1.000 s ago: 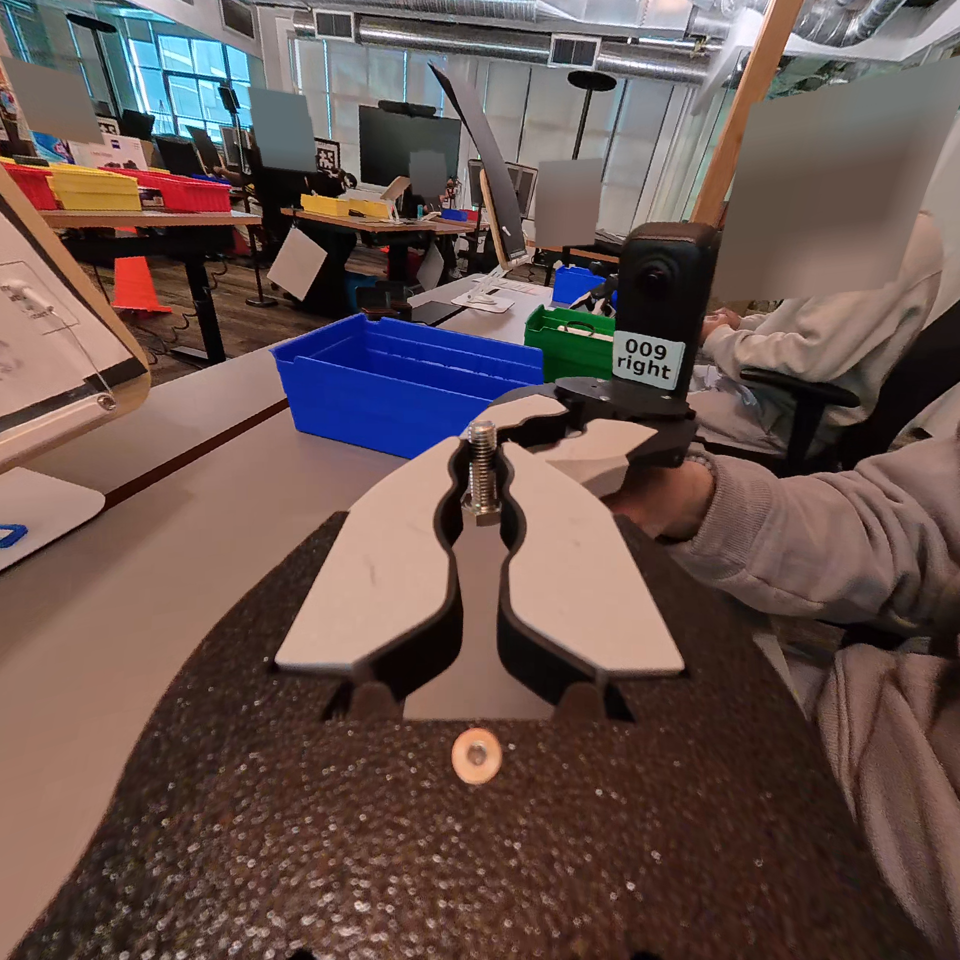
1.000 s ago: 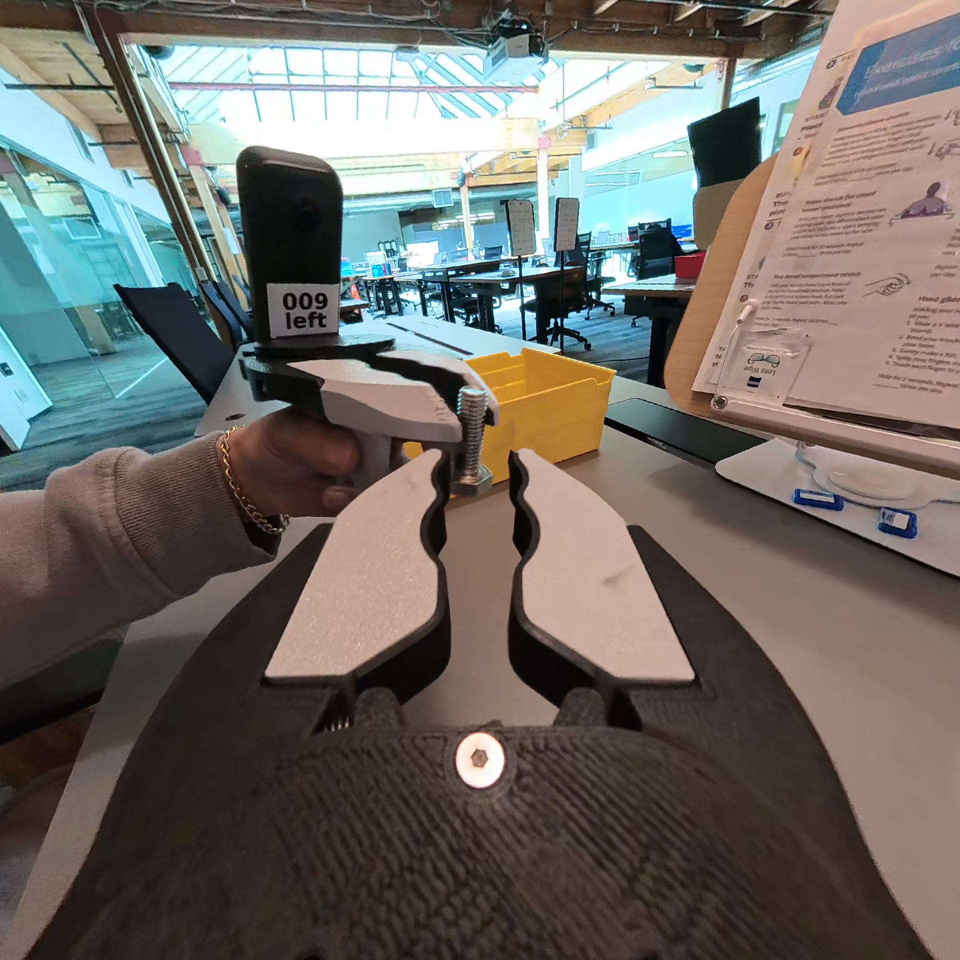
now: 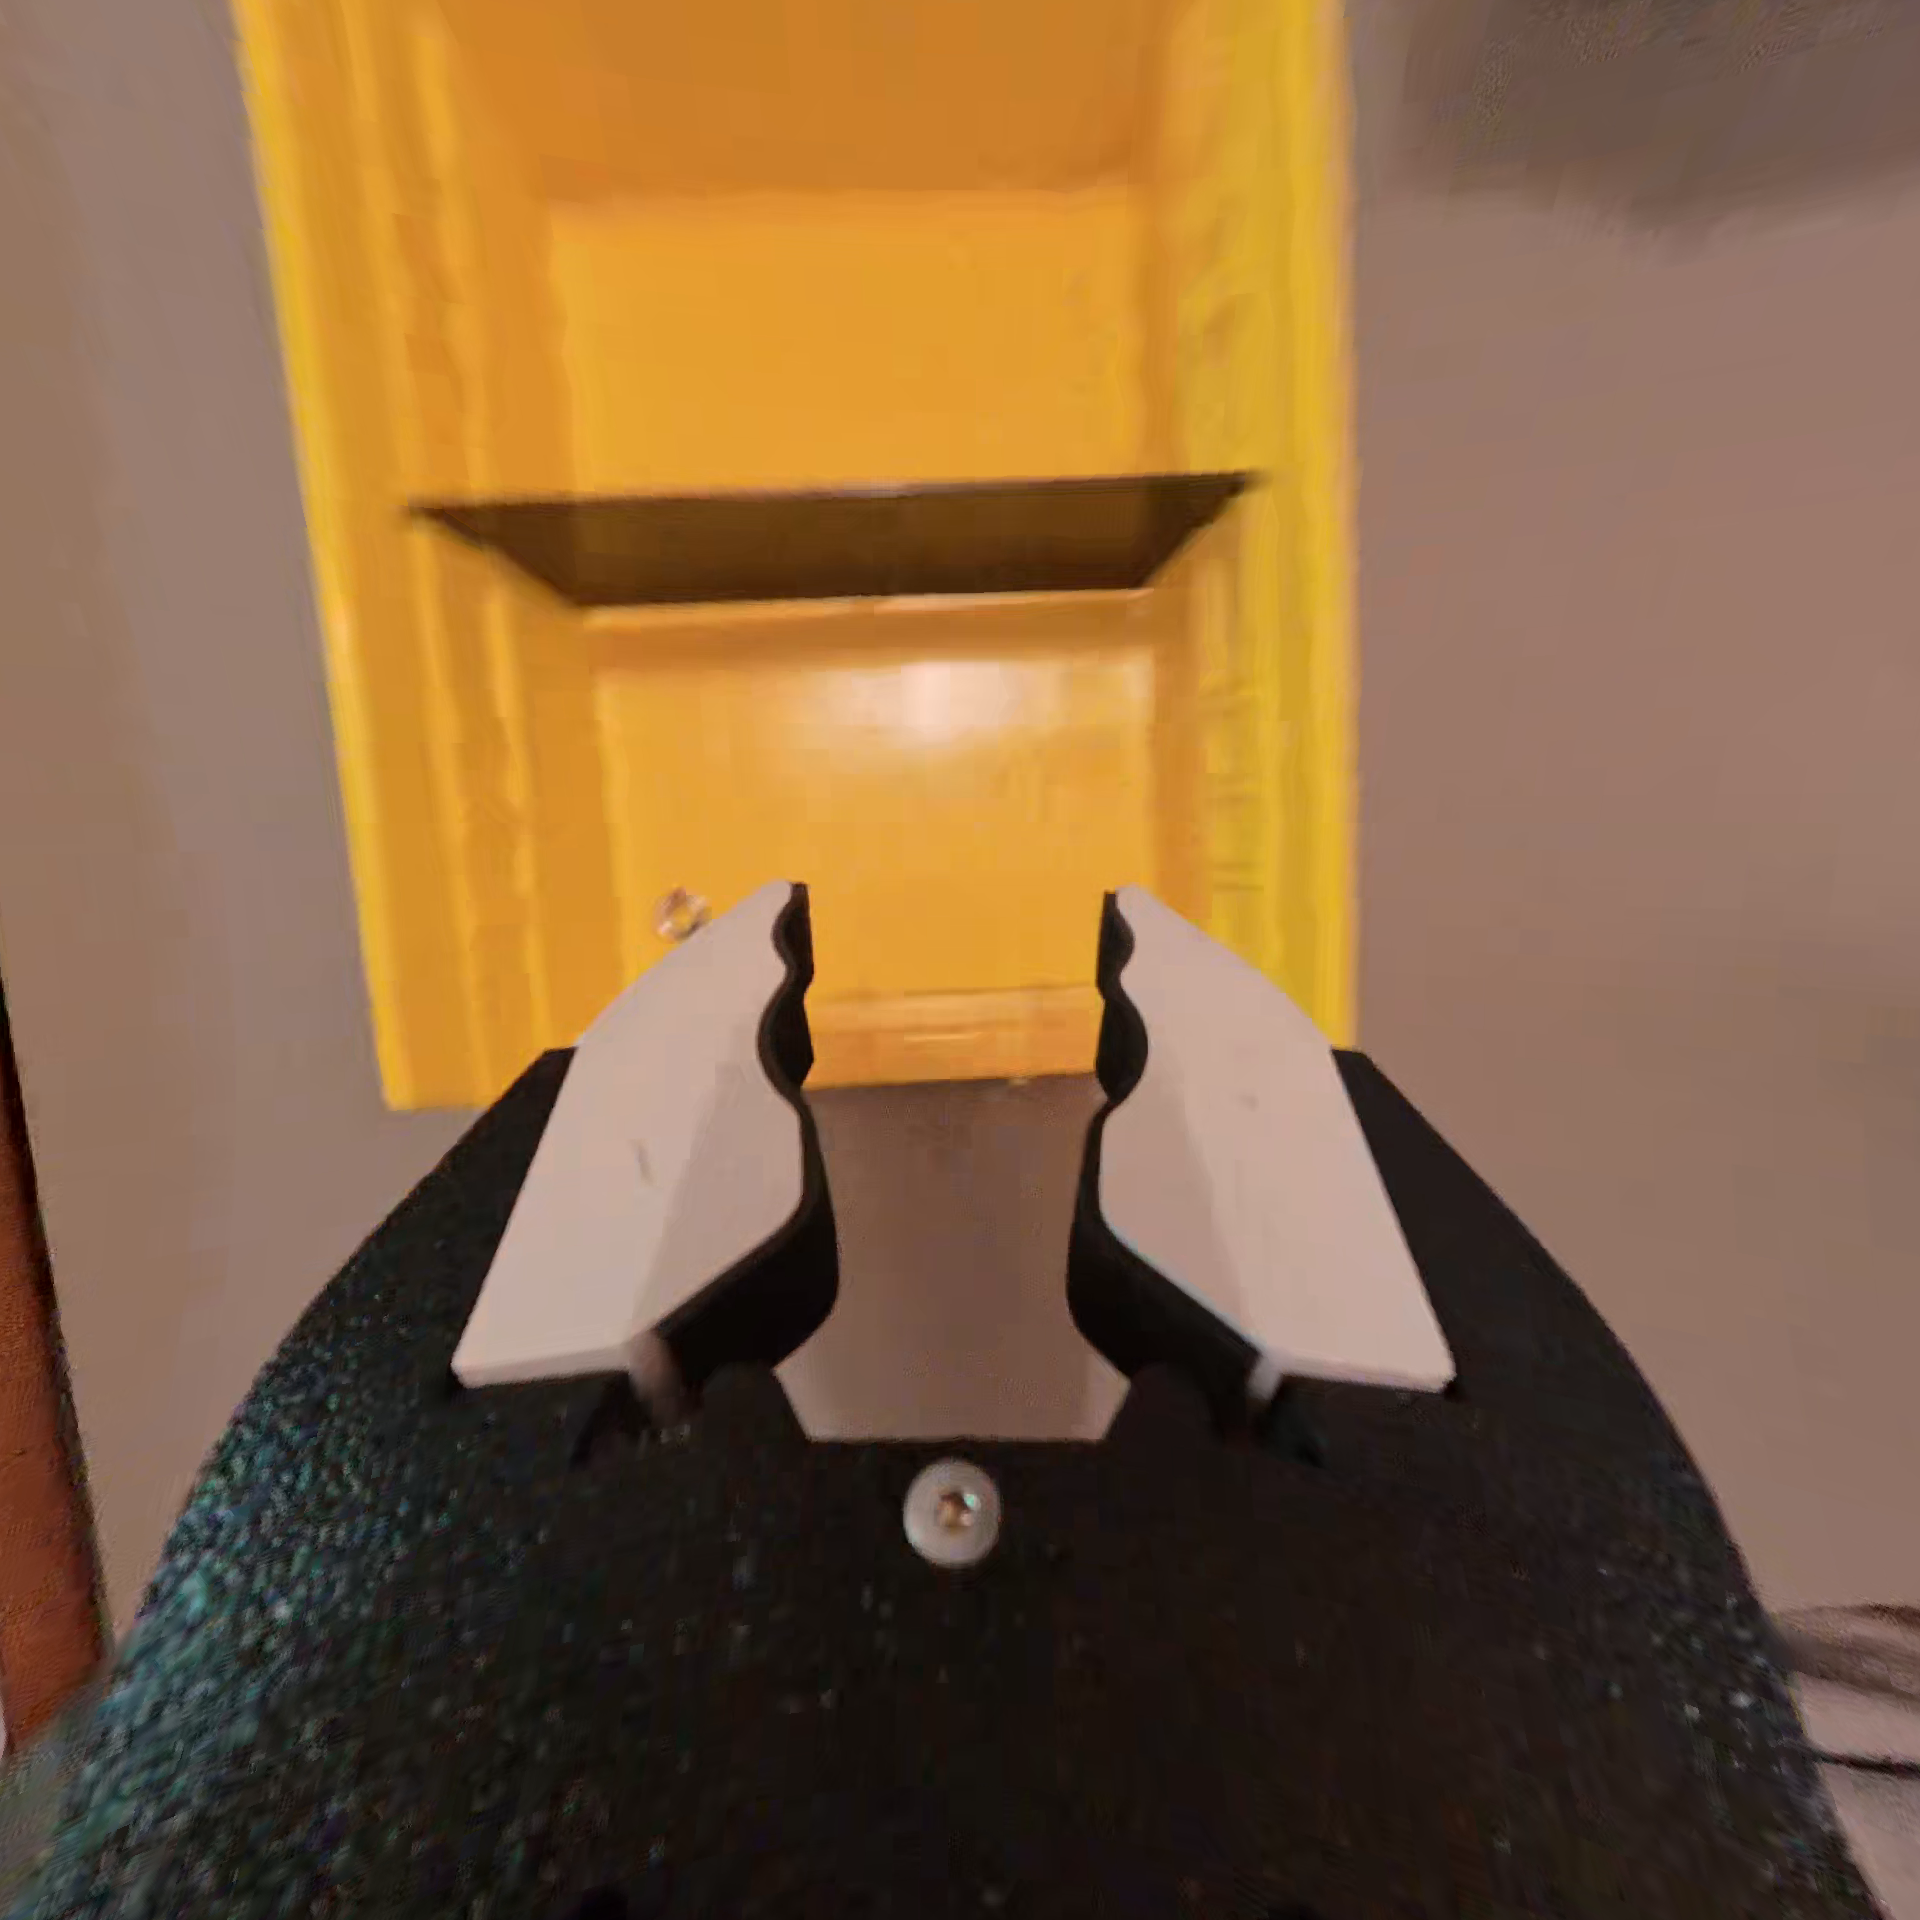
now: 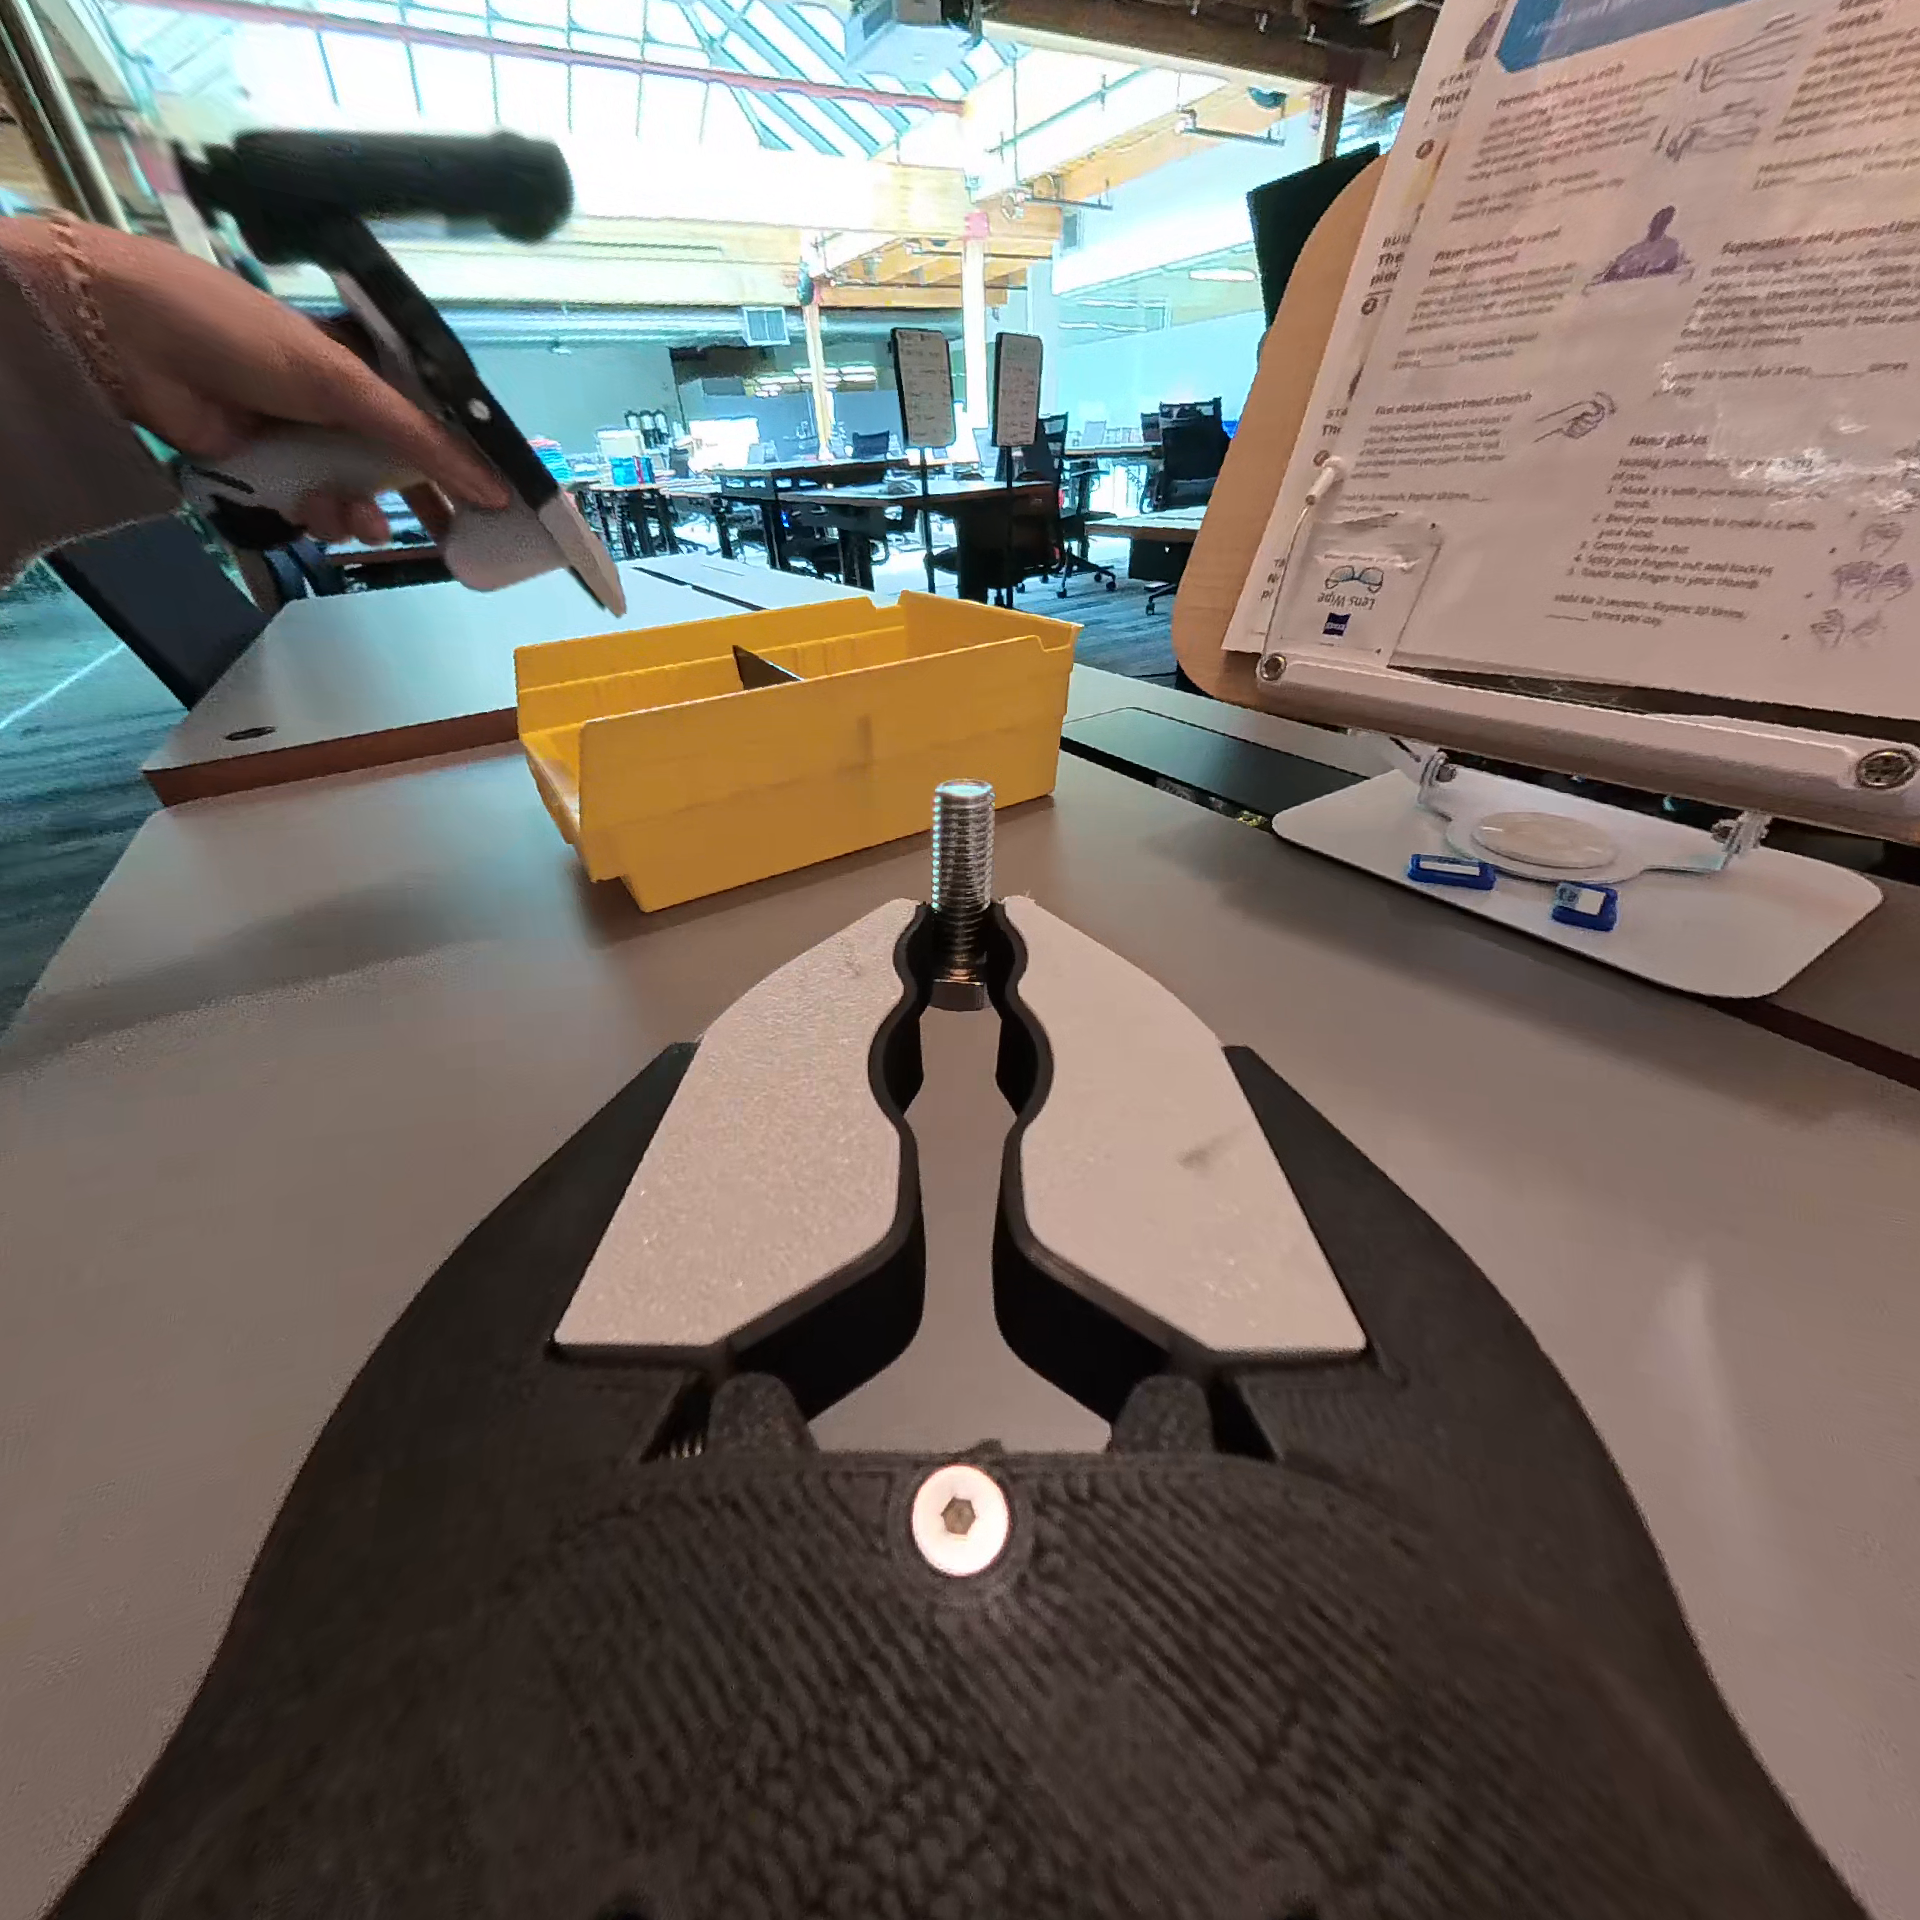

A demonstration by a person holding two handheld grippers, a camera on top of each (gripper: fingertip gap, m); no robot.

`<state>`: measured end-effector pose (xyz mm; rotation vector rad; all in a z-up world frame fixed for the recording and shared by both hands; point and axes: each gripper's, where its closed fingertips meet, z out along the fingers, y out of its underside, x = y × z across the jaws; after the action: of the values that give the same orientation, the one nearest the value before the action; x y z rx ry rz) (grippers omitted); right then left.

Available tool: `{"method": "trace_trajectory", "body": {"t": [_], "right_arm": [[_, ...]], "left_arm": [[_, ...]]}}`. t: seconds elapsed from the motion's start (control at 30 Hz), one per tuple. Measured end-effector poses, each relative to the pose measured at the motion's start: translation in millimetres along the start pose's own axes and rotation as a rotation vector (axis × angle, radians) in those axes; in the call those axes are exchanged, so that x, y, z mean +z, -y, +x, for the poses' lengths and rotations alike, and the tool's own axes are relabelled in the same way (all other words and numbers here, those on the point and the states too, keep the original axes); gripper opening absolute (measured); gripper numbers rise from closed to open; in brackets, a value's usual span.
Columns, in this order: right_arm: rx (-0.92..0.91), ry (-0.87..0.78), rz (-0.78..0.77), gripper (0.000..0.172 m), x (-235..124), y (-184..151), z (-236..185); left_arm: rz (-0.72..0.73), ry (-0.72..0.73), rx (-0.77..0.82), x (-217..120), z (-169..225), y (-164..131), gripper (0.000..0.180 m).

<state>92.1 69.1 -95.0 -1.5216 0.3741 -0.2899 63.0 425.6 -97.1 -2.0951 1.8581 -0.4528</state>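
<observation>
Right gripper point(image 4: 961, 940) jaws clamp upright bolt point(image 4: 962, 862); left gripper point(image 3: 954, 935) jaws wide over yellow bin point(image 3: 436, 623), maybe nut point(image 3: 681, 914) inside.

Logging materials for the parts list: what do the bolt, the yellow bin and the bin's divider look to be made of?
Bolt, clamped upright in the right hand-held gripper: metal, likely zinc-plated steel; bright silvery threads, hex head.
Yellow bin: moulded plastic, glossy; a light glare shows on its floor and there are ribbed walls.
Divider: thin dark sheet, probably plastic; too blurred to be sure.
</observation>
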Motion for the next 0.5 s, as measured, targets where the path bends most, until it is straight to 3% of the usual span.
{"method": "trace_trajectory", "body": {"t": [0.03,0.2,0.37,0.5], "right_arm": [[0.002,0.002,-0.001,0.009,1.0,-0.7,0.0],[-0.019,-0.005,-0.032,0.009,0.5,-8.7,1.3],[0.003,-0.01,-0.03,0.009,-5.7,-13.4,5.2],[-0.017,-0.012,-0.039,0.009,-9.5,-14.9,6.3]], "left_arm": [[-0.06,0.009,-0.047,9.7,-12.4,-4.8,0.052],[-0.244,0.026,-0.221,51.0,-33.0,-20.5,0.057],[-0.337,0.191,-0.327,78.4,-57.1,-29.9,0.061],[-0.393,0.205,-0.389,93.7,-57.1,-37.8,0.06]]}}
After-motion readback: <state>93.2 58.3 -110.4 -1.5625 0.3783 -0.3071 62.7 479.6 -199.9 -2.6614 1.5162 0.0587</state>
